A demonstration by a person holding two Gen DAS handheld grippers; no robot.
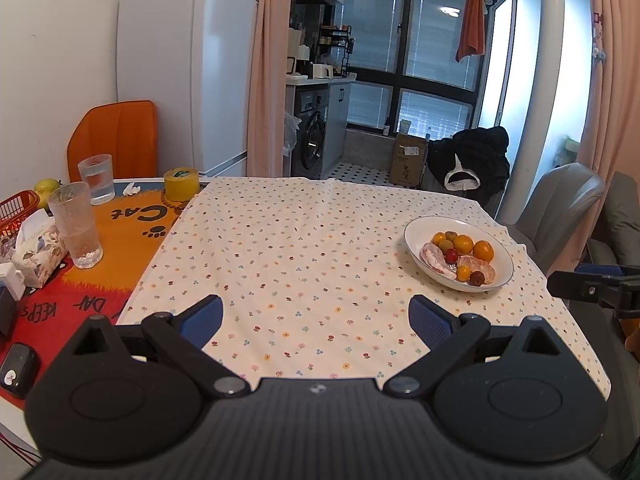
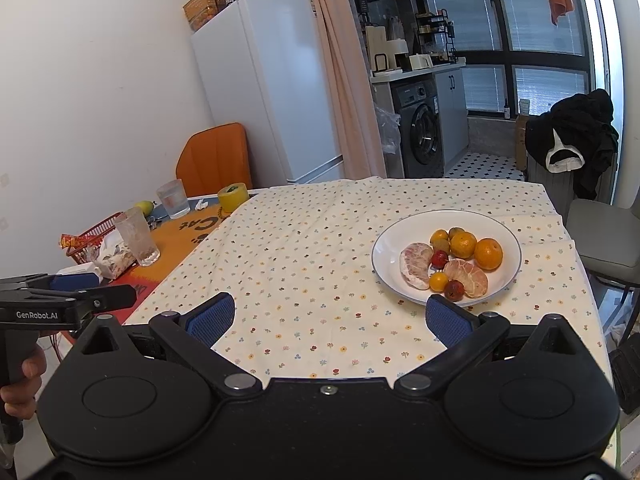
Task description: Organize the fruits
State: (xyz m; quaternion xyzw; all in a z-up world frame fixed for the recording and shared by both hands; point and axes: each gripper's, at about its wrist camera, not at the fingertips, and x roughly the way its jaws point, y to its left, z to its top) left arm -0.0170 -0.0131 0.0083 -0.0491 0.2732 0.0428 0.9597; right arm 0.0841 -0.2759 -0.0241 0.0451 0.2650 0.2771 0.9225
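A white plate (image 2: 388, 248) (image 1: 416, 232) sits on the flowered cloth at the table's right side. It holds oranges (image 2: 488, 254) (image 1: 483, 250), a peeled mandarin (image 2: 466, 278), a peeled pomelo piece (image 2: 416, 264), small red fruits (image 2: 440, 258) and small yellow ones. My right gripper (image 2: 330, 318) is open and empty, hovering over the cloth just in front of the plate. My left gripper (image 1: 316, 316) is open and empty too, above the cloth left of the plate. Part of the right gripper (image 1: 592, 286) shows at the left view's right edge.
At the table's left stand two glasses (image 1: 78, 230) (image 1: 97, 178), a yellow tape roll (image 1: 181, 184), a tissue pack (image 1: 38, 250), a red basket (image 1: 16, 206) and a yellow-green fruit (image 1: 47, 188). Grey chair (image 2: 608, 240) at right, orange chair (image 1: 114, 140) at back left.
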